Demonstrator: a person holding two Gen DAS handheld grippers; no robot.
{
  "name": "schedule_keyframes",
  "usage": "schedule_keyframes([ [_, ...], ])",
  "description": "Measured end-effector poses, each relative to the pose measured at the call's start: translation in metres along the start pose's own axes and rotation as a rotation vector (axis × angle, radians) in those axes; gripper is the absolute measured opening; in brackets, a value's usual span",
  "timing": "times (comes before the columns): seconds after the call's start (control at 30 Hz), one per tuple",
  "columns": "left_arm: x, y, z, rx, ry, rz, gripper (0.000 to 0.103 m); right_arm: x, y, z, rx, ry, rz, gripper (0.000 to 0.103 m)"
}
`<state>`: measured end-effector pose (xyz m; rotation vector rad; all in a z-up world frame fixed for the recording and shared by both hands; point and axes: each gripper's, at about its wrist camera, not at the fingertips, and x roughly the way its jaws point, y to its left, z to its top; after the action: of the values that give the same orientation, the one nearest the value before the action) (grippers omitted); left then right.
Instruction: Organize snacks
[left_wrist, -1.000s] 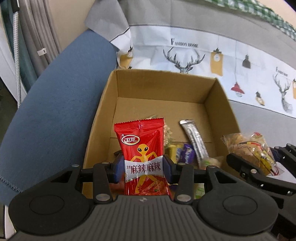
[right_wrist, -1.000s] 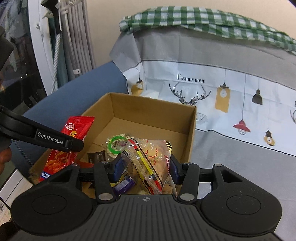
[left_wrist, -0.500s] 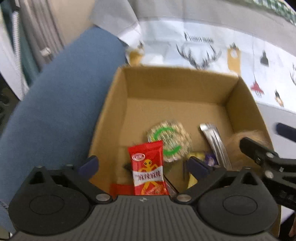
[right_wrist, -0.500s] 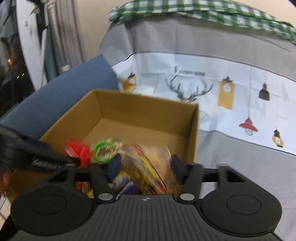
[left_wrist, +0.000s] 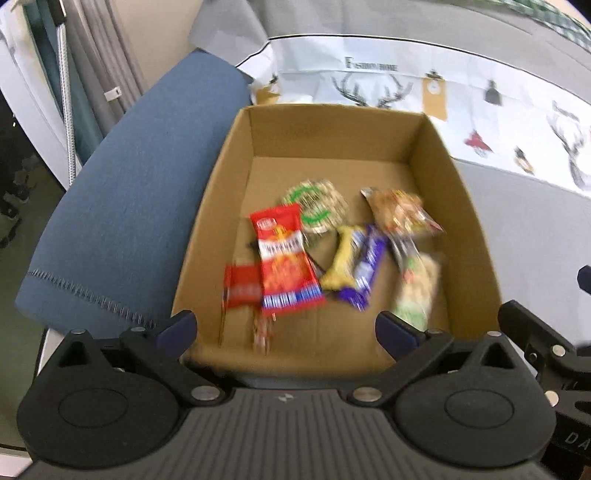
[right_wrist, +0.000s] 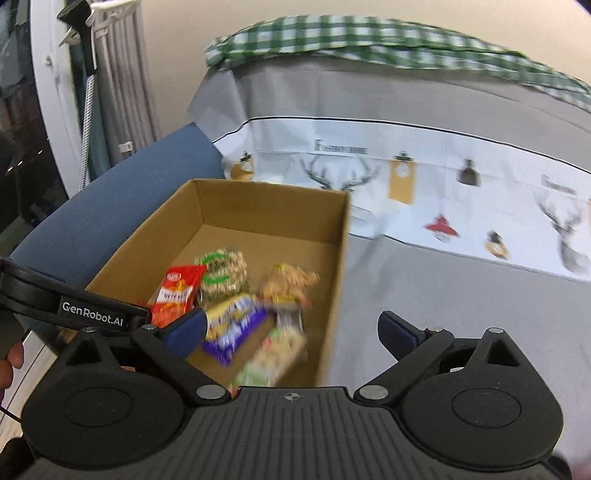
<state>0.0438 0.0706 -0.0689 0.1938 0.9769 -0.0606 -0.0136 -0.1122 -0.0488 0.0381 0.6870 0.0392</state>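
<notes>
Blurring snacks in cardboard box (left_wrist: 236, 155), right tool (right_wrist: 291, 332) opening, empty

Ahead of the black left tool (left_wrist: 284, 328) with dark blue pads (left_wrist: 177, 326), a plain brown cardboard box (left_wrist: 332, 125) holds a red packet (left_wrist: 284, 262) with blue-striped edge, a green-ringed round snack (left_wrist: 316, 208), a yellow bar (left_wrist: 341, 258) and a purple wrapper (left_wrist: 367, 266). Beyond lie a white cloth (right_wrist: 480, 158) printed with black deer heads, and green-and-white gingham (right_wrist: 369, 48).
</notes>
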Motion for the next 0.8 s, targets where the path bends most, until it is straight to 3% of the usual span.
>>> schedule_keyframes([
  [0.2, -0.043, -0.008, -0.046, 0.016, -0.031, -0.008, 0.103, -0.05, -0.003, -0.029, -0.009, -0.001, 0.007, 0.1],
  [0.4, -0.071, -0.012, -0.077, 0.008, -0.073, 0.053, 0.103, -0.084, 0.007, -0.043, -0.03, -0.03, 0.036, 0.1],
  [0.67, -0.093, -0.008, -0.088, -0.026, -0.09, 0.03, 0.103, -0.121, 0.013, -0.052, -0.073, -0.108, 0.035, 0.1],
  [0.8, -0.103, -0.012, -0.091, -0.03, -0.113, 0.081, 0.103, -0.131, 0.012, -0.054, -0.072, -0.129, 0.031, 0.101],
])
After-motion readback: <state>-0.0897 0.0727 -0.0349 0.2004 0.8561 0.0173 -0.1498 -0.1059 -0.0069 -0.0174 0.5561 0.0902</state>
